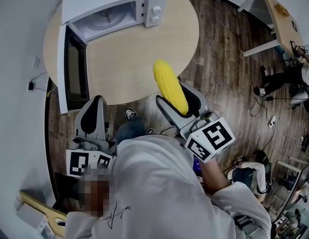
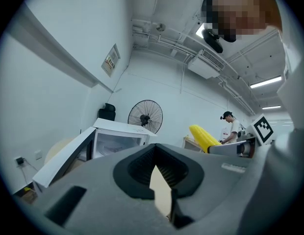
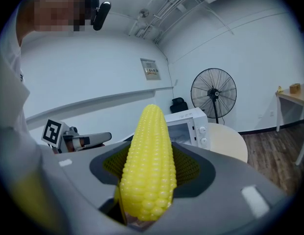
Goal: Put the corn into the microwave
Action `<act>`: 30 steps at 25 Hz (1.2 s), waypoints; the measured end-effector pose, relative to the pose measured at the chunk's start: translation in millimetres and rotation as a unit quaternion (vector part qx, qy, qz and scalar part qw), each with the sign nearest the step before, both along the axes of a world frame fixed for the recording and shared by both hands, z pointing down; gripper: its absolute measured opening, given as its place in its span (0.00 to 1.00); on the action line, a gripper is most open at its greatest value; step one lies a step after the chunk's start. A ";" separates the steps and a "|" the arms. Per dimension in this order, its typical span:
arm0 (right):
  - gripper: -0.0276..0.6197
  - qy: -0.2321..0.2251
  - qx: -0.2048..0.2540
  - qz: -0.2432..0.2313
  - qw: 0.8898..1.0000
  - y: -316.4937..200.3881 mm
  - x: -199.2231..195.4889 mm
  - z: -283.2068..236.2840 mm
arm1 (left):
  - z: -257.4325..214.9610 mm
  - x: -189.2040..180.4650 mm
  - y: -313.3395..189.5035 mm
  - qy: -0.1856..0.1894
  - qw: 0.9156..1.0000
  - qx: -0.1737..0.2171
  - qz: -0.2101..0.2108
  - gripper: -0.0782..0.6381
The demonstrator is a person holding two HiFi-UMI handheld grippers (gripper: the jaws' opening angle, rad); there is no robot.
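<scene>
A bare cob of corn point(image 3: 147, 165) is clamped between the jaws of the right gripper point(image 1: 174, 96), by its thicker end. The cob is seen to be bright yellow, set with tidy rows of plump kernels and narrowed to a rounded tip. It is held in the air over the near edge of the round pale surface point(image 1: 144, 49), tip pointed ahead, well apart from the white microwave point(image 1: 114, 6). The microwave is stood at the far side of the surface, its door point(image 1: 70, 68) swung fully open and its turntable exposed. The jaws of the left gripper point(image 1: 94, 108) are brought together with nothing gripped, and are held just beside the open door's lower corner.
</scene>
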State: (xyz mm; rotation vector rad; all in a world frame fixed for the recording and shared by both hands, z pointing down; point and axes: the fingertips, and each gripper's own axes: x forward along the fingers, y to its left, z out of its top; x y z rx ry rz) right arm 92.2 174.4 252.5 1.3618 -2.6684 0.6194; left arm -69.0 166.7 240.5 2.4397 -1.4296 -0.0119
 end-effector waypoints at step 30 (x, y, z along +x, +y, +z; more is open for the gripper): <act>0.45 0.017 0.013 -0.006 1.000 -90.3 -87.7 -4.1 | 3.1 -73.7 -74.8 0.032 0.999 0.014 0.011 0.09</act>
